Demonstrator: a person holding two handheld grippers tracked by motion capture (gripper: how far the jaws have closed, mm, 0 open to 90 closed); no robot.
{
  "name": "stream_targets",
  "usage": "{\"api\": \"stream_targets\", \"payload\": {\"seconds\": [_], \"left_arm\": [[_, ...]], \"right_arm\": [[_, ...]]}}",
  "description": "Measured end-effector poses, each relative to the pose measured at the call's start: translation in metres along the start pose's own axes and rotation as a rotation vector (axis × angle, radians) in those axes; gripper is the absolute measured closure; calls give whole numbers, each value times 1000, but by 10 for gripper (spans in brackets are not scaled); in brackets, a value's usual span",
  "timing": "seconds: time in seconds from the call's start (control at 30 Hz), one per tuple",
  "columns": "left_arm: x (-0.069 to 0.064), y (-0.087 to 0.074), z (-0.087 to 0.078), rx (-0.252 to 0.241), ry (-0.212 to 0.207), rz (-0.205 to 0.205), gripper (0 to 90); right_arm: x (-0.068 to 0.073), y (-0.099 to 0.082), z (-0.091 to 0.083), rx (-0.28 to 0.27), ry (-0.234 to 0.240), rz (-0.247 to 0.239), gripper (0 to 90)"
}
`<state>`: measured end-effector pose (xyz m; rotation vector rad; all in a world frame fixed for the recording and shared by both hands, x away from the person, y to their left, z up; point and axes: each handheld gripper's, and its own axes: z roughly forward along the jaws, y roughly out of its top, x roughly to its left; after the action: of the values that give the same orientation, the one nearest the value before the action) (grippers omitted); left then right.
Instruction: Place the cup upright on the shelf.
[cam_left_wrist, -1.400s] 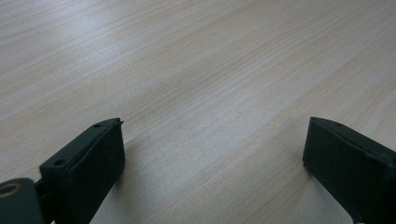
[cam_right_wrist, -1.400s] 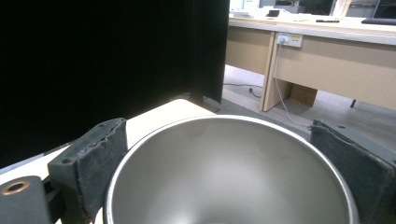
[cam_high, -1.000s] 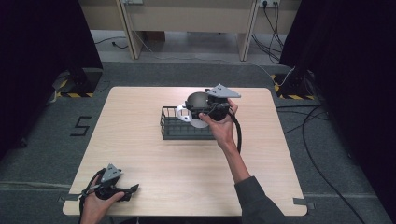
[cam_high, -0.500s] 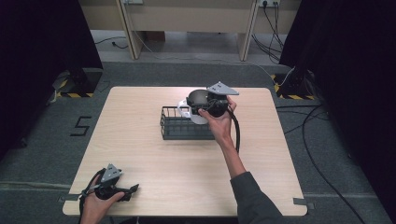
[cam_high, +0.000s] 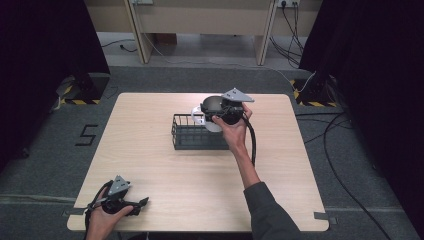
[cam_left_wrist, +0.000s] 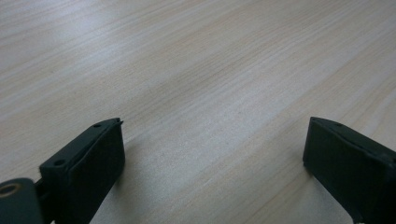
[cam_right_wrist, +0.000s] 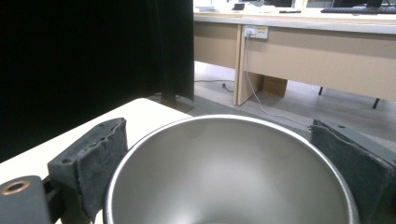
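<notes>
My right gripper (cam_high: 216, 113) holds a white cup (cam_high: 209, 123) with a handle just above the far right end of a black wire basket (cam_high: 196, 136). In the right gripper view the cup's shiny metal inside (cam_right_wrist: 224, 182) sits between the two pads, and both press on its rim, so the right gripper (cam_right_wrist: 219, 149) is shut on the cup. My left gripper (cam_high: 139, 205) rests near the table's front left corner. Its jaws stand wide apart over bare wood in the left gripper view, leaving the left gripper (cam_left_wrist: 212, 149) open.
The light wooden table (cam_high: 150, 150) carries only the basket near its far middle. Dark curtains stand at both sides. Desks and cables line the floor beyond the far edge.
The right hand has sunk slightly with the cup and shifted a little over the basket's far right end. The left hand has kept still.
</notes>
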<state>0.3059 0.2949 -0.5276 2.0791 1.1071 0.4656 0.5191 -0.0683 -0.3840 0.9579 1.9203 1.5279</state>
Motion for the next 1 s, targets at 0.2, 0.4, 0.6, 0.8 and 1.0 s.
{"api": "stream_targets", "payload": {"seconds": [0.2, 0.4, 0.6, 0.8, 1.0], "left_arm": [[0, 0, 0, 0, 0, 0, 48], [0, 0, 0, 0, 0, 1, 48], [0, 0, 0, 0, 0, 1, 48], [0, 0, 0, 0, -1, 0, 47], [0, 0, 0, 0, -1, 1, 47]], "right_arm": [[0, -4, 4, -3, -2, 9, 67], [1, -8, 8, 3, -7, 8, 67], [1, -11, 11, 5, -9, 16, 67], [3, -17, 16, 11, -5, 19, 67], [3, -23, 18, 11, -3, 25, 67]]}}
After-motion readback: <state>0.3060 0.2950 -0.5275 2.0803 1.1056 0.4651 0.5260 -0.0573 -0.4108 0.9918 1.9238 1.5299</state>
